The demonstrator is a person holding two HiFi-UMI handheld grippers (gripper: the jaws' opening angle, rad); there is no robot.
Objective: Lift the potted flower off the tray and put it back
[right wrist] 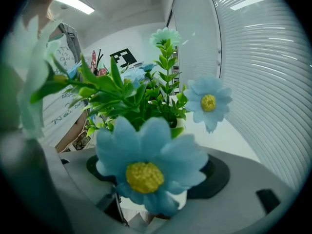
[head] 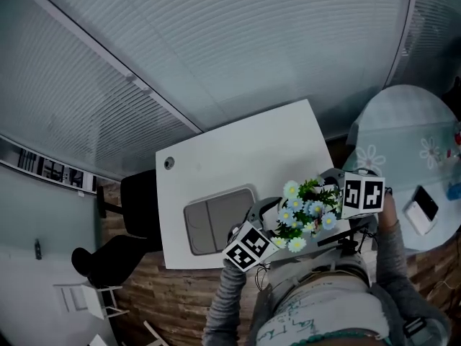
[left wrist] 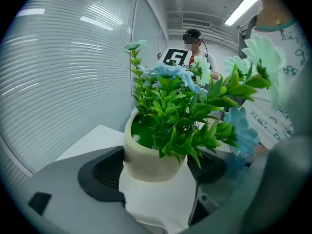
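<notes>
Potted flower (head: 305,206) clamped by left claw (left wrist: 156,169) and right claw (right wrist: 156,172), a bloom (right wrist: 146,169) masking the latter.

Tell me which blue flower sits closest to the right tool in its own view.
The large light-blue flower with the yellow centre, filling the lower middle, over the jaws. The smaller yellow-centred flower stands higher to the right, farther back.

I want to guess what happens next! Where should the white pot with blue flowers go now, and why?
Probably sideways toward the grey rectangular tray, then down onto it. The white pot with blue flowers is clamped between the left gripper and the right gripper. In the head view it is held beside the tray, near the white table's edge, not over the tray.
</notes>
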